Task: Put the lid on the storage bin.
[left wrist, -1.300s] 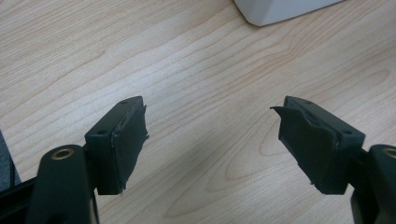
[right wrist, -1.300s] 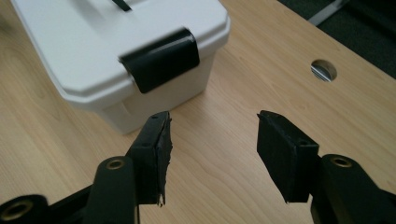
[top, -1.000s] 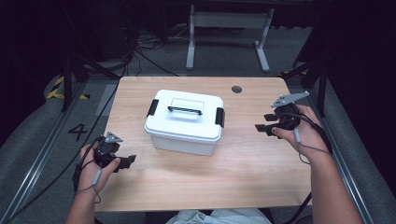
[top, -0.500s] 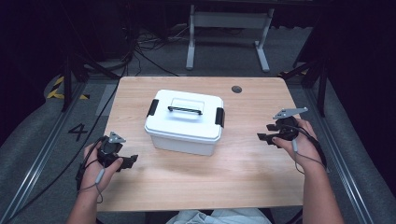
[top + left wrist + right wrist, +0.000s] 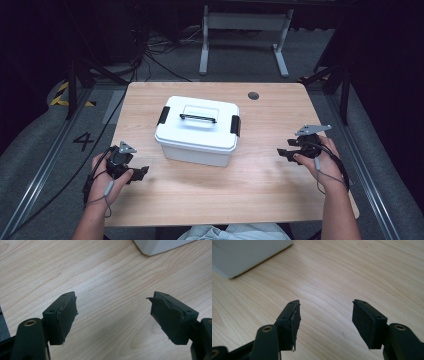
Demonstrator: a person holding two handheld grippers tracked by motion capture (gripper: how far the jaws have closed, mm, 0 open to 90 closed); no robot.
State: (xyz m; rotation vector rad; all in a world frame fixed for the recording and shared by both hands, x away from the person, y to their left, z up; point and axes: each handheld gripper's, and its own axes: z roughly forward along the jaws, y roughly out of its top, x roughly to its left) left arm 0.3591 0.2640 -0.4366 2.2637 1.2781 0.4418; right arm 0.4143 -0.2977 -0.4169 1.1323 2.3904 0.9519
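Wooden table [image 5: 260, 195], person at the near edge with a gripper in each hand. White lidded storage box [image 5: 197, 132] sits at table centre, slightly left of middle, square on the surface and touched by nothing.

Left gripper [image 5: 134, 172] rests low at the near-left of the table, well apart from the box. In the left gripper view its jaws stand wide apart over bare wood, nothing between them; a white corner of the box [image 5: 160, 245] shows at the far edge of that view.

Right gripper [image 5: 287, 152] is held near the right edge, about level with the box's near side, also clear of it. The right gripper view shows its jaws spread with only wood grain between them.

Box details: black carry handle [image 5: 198, 118] lying along the lid top, and a black latch on each short end, left latch [image 5: 163, 115] and right latch [image 5: 235, 125]. Both latches look closed, though they are small from above and I would not swear to it.

Handling judgement: rigid plastic, smooth and likely slippery on its flat walls, too broad for one pair of jaws. Weight unknown, contents hidden. Best holds: the handle for lifting, the latch tabs for opening.
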